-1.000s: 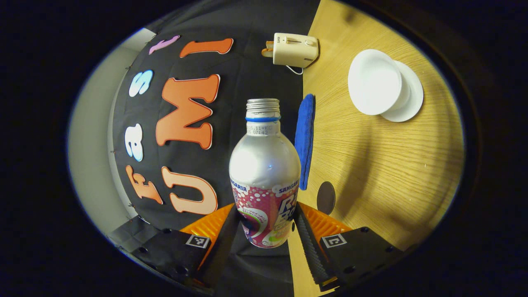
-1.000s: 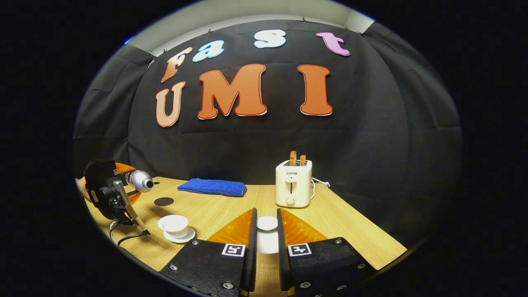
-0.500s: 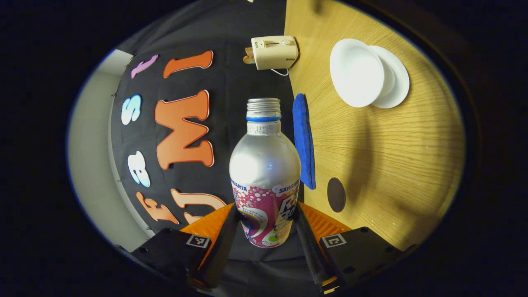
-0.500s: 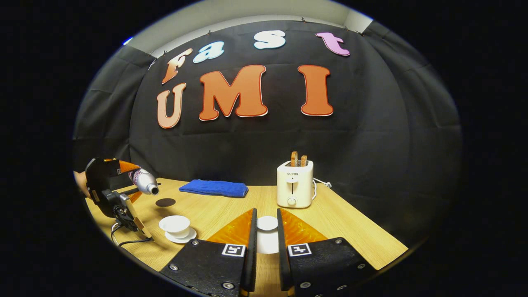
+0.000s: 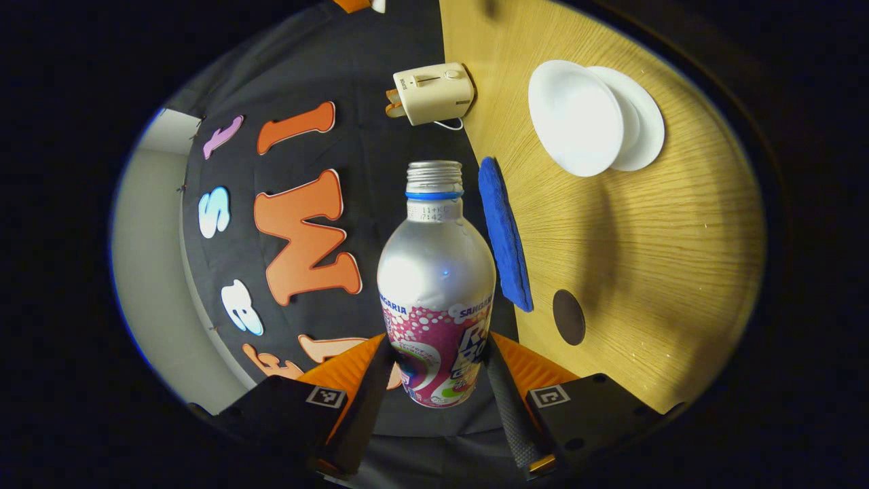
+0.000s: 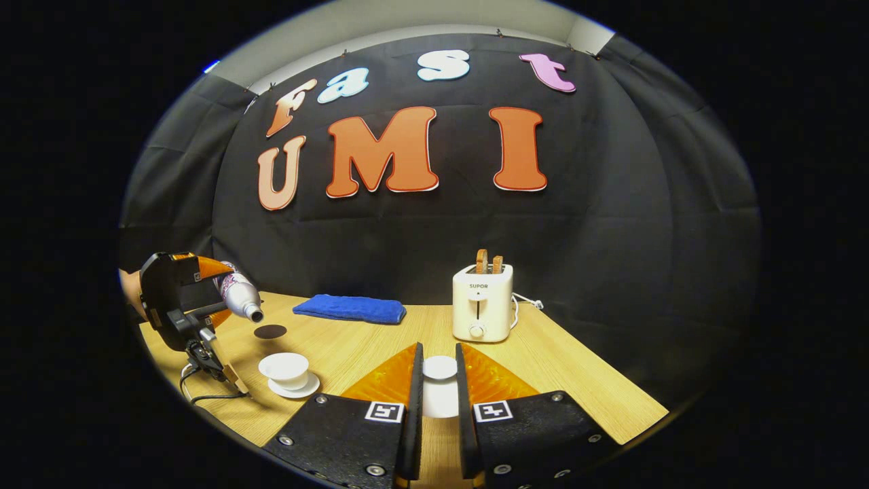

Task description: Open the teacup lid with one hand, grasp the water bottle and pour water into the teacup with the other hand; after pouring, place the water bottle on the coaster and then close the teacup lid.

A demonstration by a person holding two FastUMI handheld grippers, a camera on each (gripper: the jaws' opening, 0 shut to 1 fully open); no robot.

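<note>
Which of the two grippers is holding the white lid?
The right gripper holds the lid between its fingers; the left gripper holds the tilted bottle instead.

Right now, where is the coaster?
In the right gripper view the dark round coaster lies flat on the table's left part, between the blue cloth and the teacup, under the tilted bottle's mouth.

Wooden table [image 6: 557,380]: saucer [image 6: 293,389], coaster [image 6: 270,331], blue cloth [image 6: 349,308], toaster [image 6: 483,302] (corded).
</note>
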